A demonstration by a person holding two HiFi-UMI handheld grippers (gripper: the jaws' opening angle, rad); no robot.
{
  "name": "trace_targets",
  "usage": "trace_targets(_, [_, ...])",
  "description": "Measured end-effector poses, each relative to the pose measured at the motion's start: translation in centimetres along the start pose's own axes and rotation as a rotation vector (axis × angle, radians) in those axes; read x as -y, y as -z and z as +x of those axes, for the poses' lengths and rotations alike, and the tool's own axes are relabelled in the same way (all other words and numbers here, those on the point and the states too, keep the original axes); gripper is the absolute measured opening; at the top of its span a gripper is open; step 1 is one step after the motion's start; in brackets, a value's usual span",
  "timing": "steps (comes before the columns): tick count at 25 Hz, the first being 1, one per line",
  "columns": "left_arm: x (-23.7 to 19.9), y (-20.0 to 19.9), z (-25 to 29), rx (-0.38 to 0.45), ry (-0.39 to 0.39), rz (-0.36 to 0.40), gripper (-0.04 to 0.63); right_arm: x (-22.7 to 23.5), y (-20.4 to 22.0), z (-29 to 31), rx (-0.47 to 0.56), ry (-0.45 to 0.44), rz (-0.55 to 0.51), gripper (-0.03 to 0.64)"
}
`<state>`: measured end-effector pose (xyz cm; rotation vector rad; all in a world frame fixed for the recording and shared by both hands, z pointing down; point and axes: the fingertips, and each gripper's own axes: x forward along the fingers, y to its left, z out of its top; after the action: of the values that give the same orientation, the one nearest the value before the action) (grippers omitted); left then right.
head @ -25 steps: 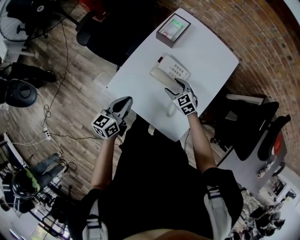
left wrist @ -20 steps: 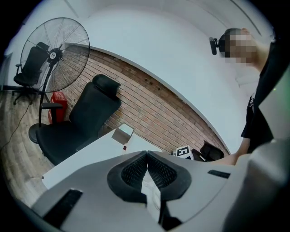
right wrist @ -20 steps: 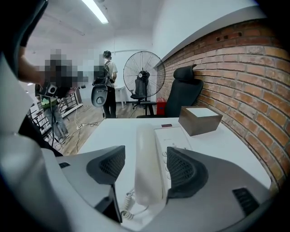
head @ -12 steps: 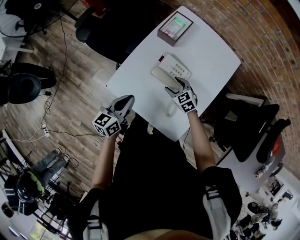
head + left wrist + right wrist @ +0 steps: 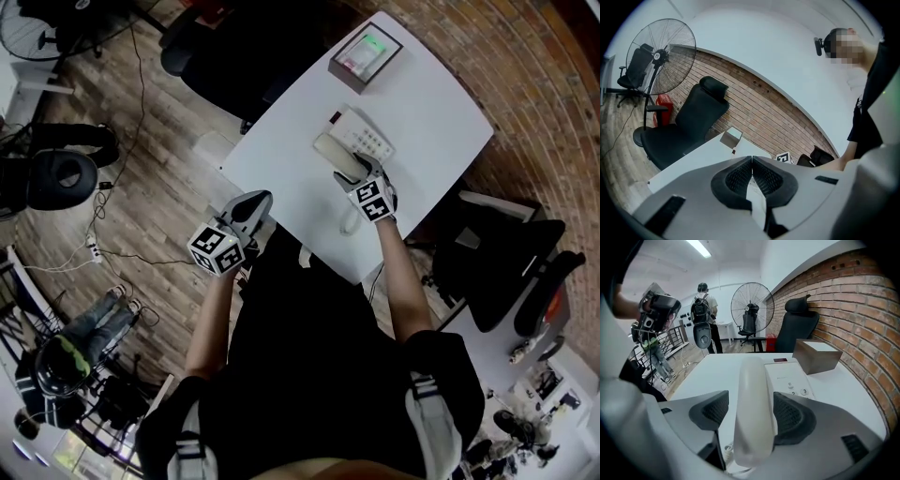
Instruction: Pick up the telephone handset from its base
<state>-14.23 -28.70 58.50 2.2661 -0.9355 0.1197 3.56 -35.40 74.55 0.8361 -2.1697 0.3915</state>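
**Your right gripper (image 5: 752, 412) straddles the long cream plastic telephone handset (image 5: 751, 394), and your left gripper (image 5: 752, 174) is closed on nothing.**

Your right jaws stand wide apart. The handset runs lengthwise between them and lies on the left side of its cream keypad base (image 5: 790, 380). The right pad sits close against it, and a gap shows at the left pad. The base reaches ahead of those jaws on the white table (image 5: 281, 173). Your left jaws are pressed together, well to the left, by the table's near edge.

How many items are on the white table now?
2: a white corded telephone nearer you, its handset between the jaws of the open right gripper, and a grey square box at the far end. None seems hidden.
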Motion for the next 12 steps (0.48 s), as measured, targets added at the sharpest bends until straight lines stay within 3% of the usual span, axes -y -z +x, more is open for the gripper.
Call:
trace_targets(4, [-0.28, 0.03, -0.22, 0.001, -0.01, 0.002, 0.02, -0.04, 0.2, 0.75, -0.023, 0.009, -0.049, 0.285])
trace_targets(9, [-0.28, 0.03, -0.4, 0.003, -0.015, 0.001, 0.02, 0.31, 0.36, 0.89, -0.024, 0.014, -0.038, 0.215])
trace_targets(12, [-0.52, -0.15, -0.37, 0.004, -0.015, 0.0, 0.02, 0.34, 0.3, 1.07, -0.026, 0.015, -0.044, 0.212])
